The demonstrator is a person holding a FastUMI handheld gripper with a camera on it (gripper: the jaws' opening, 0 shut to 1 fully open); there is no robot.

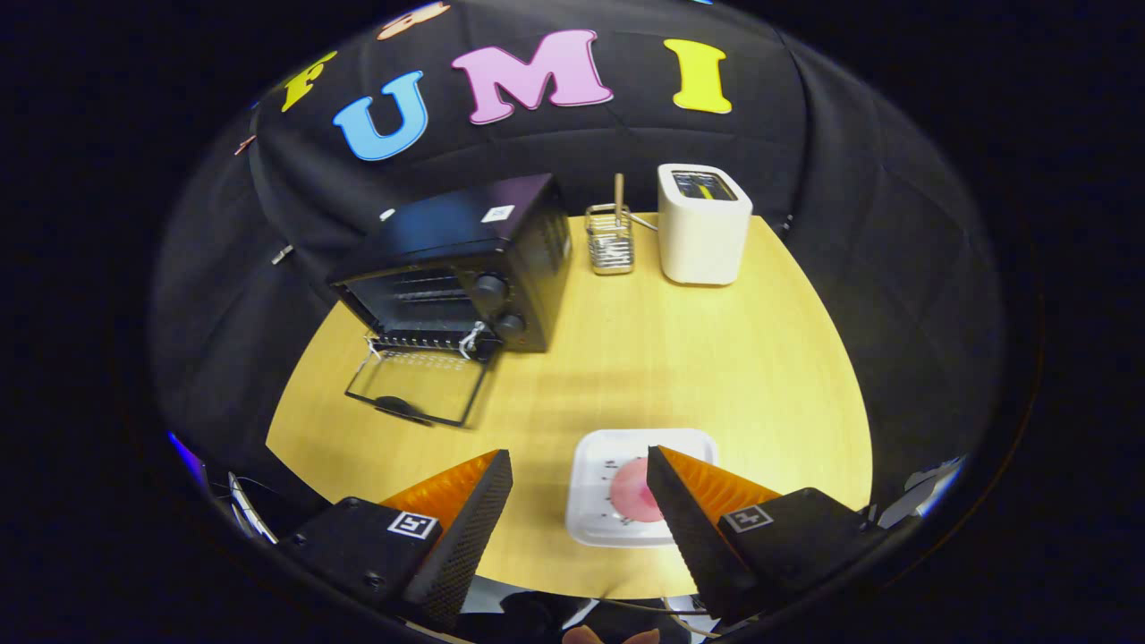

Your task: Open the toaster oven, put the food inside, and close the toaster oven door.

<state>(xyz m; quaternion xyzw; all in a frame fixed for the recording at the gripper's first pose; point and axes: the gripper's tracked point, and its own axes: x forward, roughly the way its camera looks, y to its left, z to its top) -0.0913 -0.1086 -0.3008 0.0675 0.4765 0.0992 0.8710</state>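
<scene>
Black toaster oven (465,268) faces the gripper (580,487), glass door (416,385) flat down; jaws gape over pink food (631,492).

Gripper (580,483): one two-finger unit, seen from its own camera, looking forward along the fingers. Jaws spread wide, nothing pressed between them. Left finger (465,528): wedge-shaped, textured inner face, tip angled inward and up. Right finger (693,528): same wedge form, mirrored, tip leaning inward. Both fingers held above the surface, touching nothing. Each finger base carries a square printed marker. Fingertips of a person's hand (608,636): just visible below and behind the finger bases; grip itself cannot be made out.
</scene>
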